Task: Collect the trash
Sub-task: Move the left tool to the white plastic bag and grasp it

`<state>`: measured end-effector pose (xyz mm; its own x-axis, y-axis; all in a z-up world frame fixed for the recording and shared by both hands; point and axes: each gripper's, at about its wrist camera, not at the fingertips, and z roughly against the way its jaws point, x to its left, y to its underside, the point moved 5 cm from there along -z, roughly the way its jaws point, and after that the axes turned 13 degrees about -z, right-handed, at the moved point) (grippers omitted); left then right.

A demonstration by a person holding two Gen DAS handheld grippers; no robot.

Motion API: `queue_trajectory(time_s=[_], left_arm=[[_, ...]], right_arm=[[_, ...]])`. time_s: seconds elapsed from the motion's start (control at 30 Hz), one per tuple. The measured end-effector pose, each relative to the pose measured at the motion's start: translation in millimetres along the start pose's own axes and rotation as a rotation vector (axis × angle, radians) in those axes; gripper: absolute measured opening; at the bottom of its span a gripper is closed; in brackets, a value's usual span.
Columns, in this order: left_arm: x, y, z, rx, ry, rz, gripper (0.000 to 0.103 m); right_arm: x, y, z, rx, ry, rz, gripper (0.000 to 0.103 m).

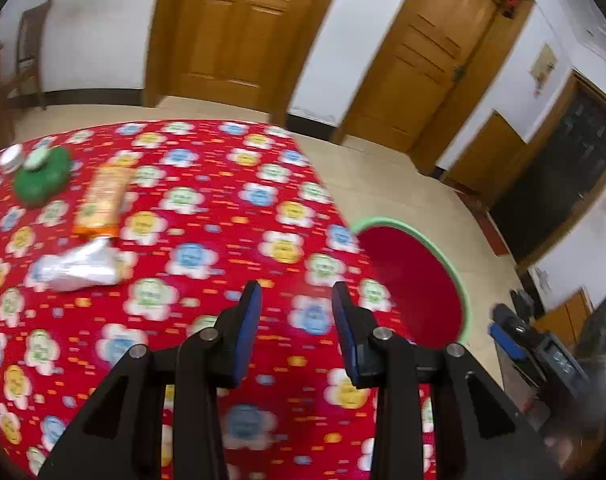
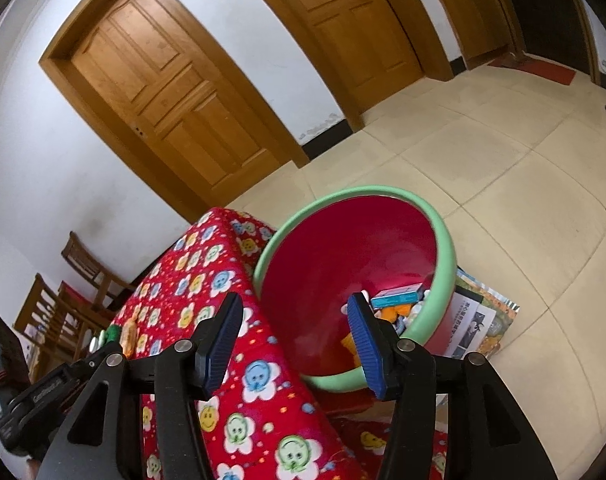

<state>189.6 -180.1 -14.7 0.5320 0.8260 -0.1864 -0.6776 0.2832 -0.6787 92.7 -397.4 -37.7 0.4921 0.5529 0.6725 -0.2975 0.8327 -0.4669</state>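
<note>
While its blue pads stand apart with nothing between them, the left gripper [image 1: 297,294] hangs over the flowered tablecloth [image 1: 223,208]; a silver wrapper [image 1: 79,266] lies at ten o'clock. Likewise empty and parted, the right gripper [image 2: 295,306] points at the red basin [image 2: 343,256], trash piled at its four o'clock.

basin [image 2: 431,216] beside table [image 2: 223,280]

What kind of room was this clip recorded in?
Probably a home's living or dining area: panelled wooden doors, tiled floor, a table under a flowered red cloth, wooden chairs.
</note>
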Motion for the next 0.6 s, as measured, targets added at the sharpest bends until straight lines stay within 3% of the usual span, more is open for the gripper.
queue_trajectory(time_s=[0.37,0.5,0.6], left_arm=[[106,0,7,-0.002,-0.178,0.121,0.036],[136,-3,4,0.005,-0.261,0.105,0.036],[155,-5,-3,0.021,-0.279,0.105,0.036]], right_arm=[[12,21,-7,0.047,0.017,0.040,0.058],[18,28,-12,0.069,0.031,0.061,0.058],[23,33,-13,0.083,0.037,0.076,0.058]])
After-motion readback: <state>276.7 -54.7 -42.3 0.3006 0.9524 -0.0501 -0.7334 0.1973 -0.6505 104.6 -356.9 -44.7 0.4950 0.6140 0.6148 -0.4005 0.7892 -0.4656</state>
